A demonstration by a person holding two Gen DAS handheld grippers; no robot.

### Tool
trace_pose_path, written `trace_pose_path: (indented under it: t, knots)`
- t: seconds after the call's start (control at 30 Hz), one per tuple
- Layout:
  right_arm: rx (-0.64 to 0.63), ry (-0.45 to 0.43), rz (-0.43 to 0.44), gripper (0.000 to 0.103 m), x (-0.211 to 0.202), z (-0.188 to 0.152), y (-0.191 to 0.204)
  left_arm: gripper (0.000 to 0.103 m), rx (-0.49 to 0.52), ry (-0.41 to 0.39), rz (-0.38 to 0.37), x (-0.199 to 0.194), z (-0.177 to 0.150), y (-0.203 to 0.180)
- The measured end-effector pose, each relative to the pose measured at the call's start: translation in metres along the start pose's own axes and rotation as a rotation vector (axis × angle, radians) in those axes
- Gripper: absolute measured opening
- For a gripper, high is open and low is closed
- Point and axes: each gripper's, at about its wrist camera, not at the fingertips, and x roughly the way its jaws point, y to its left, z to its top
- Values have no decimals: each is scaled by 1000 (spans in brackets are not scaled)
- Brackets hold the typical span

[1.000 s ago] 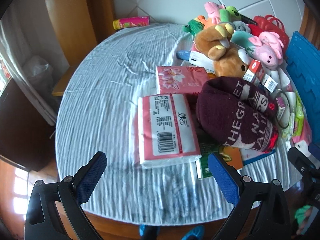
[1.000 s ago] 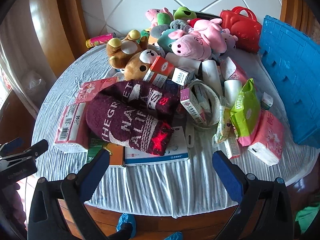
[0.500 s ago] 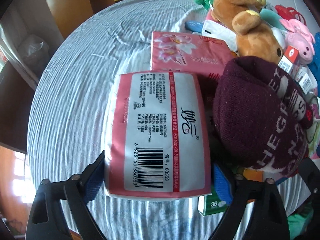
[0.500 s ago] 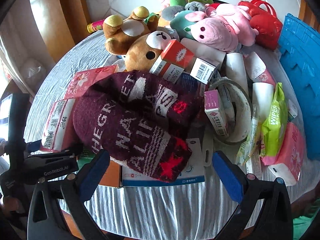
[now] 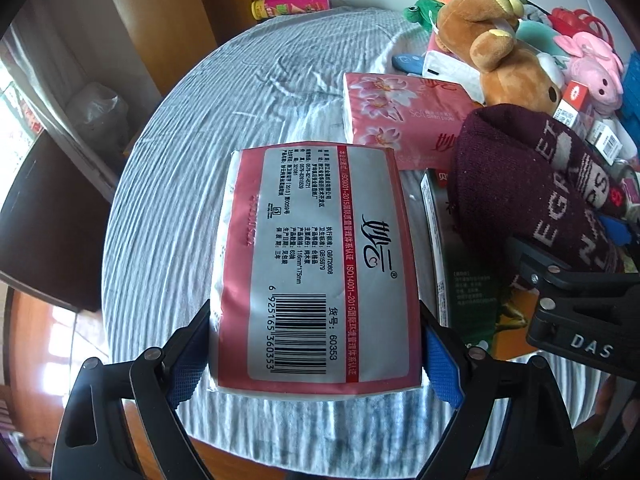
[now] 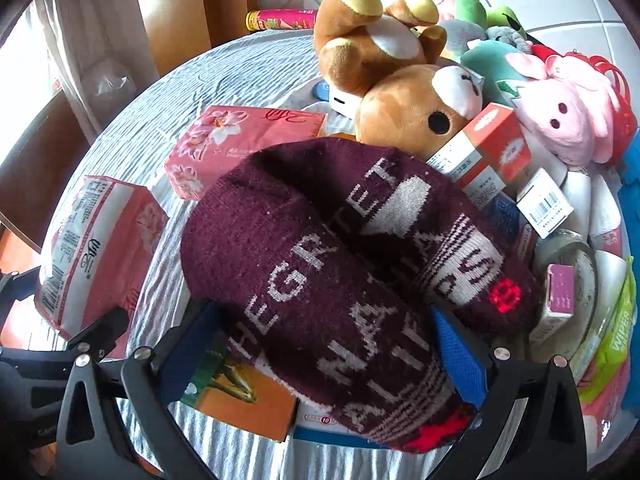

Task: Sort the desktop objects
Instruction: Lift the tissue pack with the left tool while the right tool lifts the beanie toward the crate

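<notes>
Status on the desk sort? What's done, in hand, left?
Done: nothing visibly sorted; toys, boxes and packs sit heaped on the table.
In hand: left tongs have closed on the barcode tissue pack; right tongs straddle the maroon socks, grip unclear.
Left: nearly everything, including the flowered tissue pack, bear, pink plush and wipes.

Pink tissue pack [image 5: 316,268] (barcode up) beside maroon socks [image 6: 340,264].
</notes>
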Motion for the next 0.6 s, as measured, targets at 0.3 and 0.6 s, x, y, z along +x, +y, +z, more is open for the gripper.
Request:
trace_pose_path:
  t: [0.3, 0.6]
  knots:
    - [59, 9, 75, 103, 2, -7, -17, 91, -45, -22, 19, -8, -7, -3]
    - [19, -4, 71, 72, -5, -12, -14, 91, -59, -11, 1, 0, -10, -2]
